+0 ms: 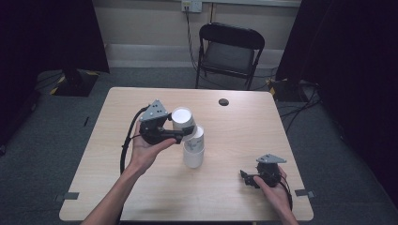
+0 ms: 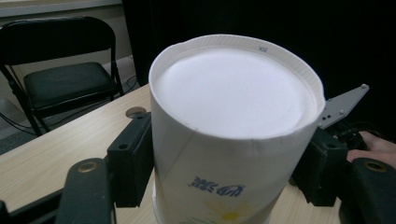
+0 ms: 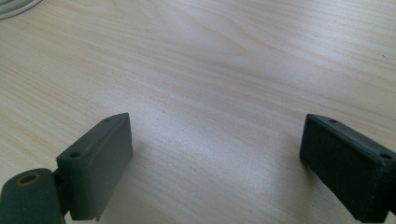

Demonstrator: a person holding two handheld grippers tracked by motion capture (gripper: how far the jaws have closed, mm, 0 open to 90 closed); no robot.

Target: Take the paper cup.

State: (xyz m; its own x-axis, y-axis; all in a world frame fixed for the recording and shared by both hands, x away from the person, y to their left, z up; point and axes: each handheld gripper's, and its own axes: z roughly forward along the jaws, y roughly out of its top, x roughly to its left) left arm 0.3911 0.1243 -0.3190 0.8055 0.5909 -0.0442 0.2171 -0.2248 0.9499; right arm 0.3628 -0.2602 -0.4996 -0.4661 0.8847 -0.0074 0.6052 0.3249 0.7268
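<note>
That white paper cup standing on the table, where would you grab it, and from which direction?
Grip the standing cup low on its side wall, coming in level from the right. The right gripper rests there with jaws open, while the left gripper, shut on the tilted cup, probably crowds its rim.

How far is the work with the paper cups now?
Done: the left gripper is shut on one cup, held tilted above the table. In hand: that cup is at the rim of the cup stack, coming off or going on, I cannot tell. Left: the right gripper rests open, empty.
</note>
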